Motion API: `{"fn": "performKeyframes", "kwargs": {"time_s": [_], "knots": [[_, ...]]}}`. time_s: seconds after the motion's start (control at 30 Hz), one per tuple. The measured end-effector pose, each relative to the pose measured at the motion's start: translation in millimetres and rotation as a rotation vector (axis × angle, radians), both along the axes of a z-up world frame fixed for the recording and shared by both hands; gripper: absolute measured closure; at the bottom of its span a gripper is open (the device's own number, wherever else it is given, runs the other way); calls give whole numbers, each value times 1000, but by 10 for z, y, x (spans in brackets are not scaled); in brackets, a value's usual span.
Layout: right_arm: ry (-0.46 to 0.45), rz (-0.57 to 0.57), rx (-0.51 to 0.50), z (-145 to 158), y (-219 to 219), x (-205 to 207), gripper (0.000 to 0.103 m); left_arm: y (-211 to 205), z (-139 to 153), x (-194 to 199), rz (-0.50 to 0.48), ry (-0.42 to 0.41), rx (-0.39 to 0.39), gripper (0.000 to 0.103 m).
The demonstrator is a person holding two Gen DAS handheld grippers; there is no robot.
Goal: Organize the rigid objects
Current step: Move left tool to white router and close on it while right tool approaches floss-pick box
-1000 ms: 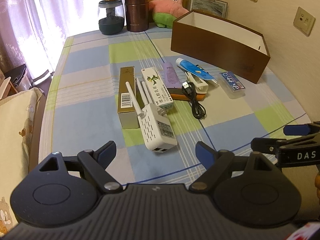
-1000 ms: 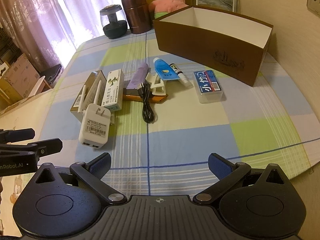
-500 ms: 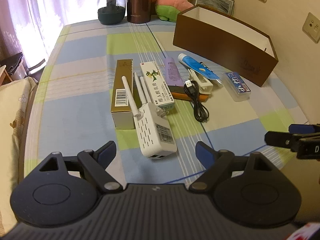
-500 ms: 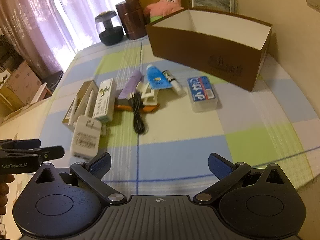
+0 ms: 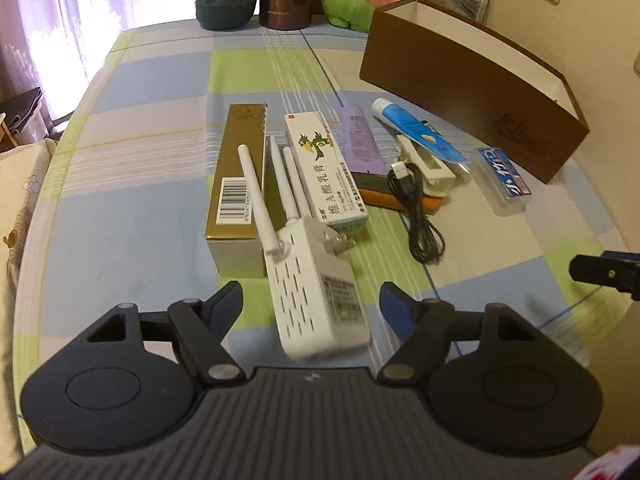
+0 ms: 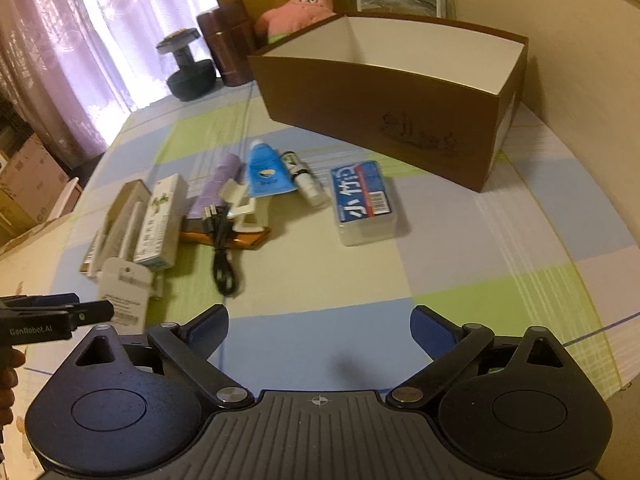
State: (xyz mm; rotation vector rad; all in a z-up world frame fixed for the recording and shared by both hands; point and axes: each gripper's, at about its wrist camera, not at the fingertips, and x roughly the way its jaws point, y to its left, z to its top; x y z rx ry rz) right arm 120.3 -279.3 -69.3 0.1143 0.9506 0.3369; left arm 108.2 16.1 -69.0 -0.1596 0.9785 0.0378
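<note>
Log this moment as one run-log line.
left gripper: open, closing around white three-antenna plug-in router, no contact | right gripper: open, empty | brown open-top box: empty

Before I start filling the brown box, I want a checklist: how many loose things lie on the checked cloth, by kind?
Cartons: 2, gold carton, white-green carton
Tubes: 2, purple tube, blue tube
Electronics: 2, white antenna unit, black cable
Clear case: 1
Small white stick: 1
White plastic piece: 1
Flat orange item: 1
Total: 10
</note>
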Motion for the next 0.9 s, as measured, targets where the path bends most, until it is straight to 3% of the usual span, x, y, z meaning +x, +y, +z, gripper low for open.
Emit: {"fn": "performKeyframes", "kwargs": {"time_s": [0.17, 0.33, 0.47, 0.7, 0.9], "knots": [[18, -7, -16, -87, -88, 129, 8, 34, -132, 159, 19, 25, -1, 38], [41, -11, -16, -154, -152, 242, 8, 33, -202, 260, 33, 46, -13, 57], [55, -5, -16, -193, -182, 318, 8, -64, -157, 261, 40, 48, 25, 60], [74, 29, -10, -243, -168, 401, 8, -415, -118, 259, 6, 75, 218, 61], [86, 63, -11, -286, -149, 464, 8, -330, -154, 423, 36, 110, 166, 57]]}}
